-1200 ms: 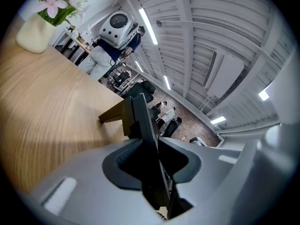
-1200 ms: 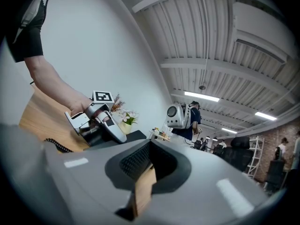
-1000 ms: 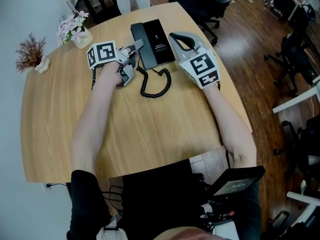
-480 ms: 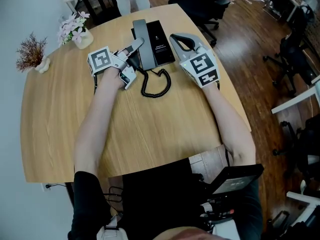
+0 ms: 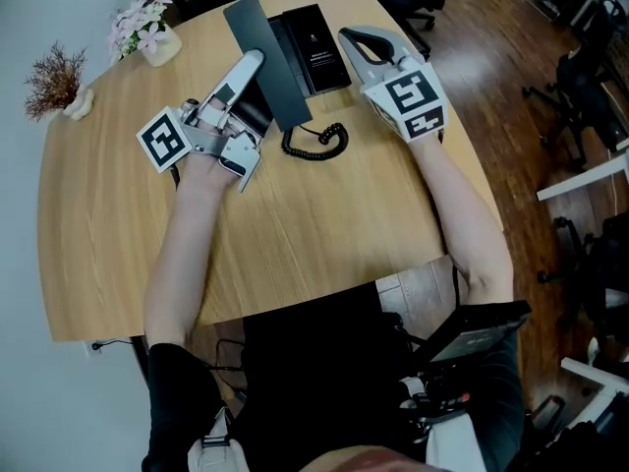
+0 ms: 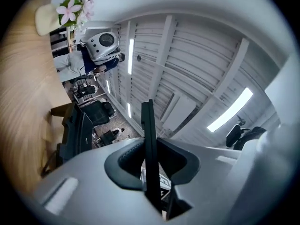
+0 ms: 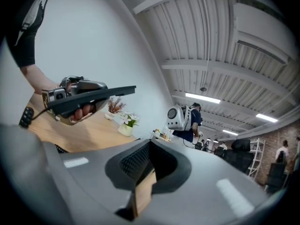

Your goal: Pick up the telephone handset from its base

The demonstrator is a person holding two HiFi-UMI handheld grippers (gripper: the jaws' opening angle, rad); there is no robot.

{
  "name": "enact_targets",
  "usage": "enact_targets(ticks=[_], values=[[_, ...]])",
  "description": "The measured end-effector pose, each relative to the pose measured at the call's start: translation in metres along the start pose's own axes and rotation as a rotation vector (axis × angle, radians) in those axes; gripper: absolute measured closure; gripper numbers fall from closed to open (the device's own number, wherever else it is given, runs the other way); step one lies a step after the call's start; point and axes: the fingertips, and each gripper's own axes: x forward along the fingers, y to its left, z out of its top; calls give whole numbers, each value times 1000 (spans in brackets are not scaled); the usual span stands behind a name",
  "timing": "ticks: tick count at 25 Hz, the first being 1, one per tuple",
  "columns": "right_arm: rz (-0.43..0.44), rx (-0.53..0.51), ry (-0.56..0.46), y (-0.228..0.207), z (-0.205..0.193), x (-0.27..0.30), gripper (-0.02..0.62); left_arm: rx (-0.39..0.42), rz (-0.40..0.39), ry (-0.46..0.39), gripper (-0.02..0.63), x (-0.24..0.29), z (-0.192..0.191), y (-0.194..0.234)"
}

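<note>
One change matters: your left claw (image 5: 246, 67) has come up and tilted, and the flat dark-grey telephone handset (image 5: 277, 82) has come with it. It is clenched edge-on between the jaws, clear above the light wooden table (image 5: 295, 244). A second ago it lay on the black rectangular telephone base (image 5: 319, 42); now that base sits bare just beyond the claw and to its right. The black coiled cord (image 5: 319, 144) lies bunched on the table right of the claw, by the handset's near end, and looks slack. Your right claw (image 5: 366, 45) waits on the base's other side, jaws drawn together on nothing. The pick-up looks essentially done. Keep the grip firm, since so thin a slab could pivot.
</note>
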Motion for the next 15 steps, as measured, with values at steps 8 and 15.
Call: enact_targets(ticks=[8,15], values=[[21,-90,-38,11,20,2,594,109,-136,52,525,-6,-28,-60],[-12,-93,-28,6,18,-9,594,160,-190,77,526,-17,-56,-75]])
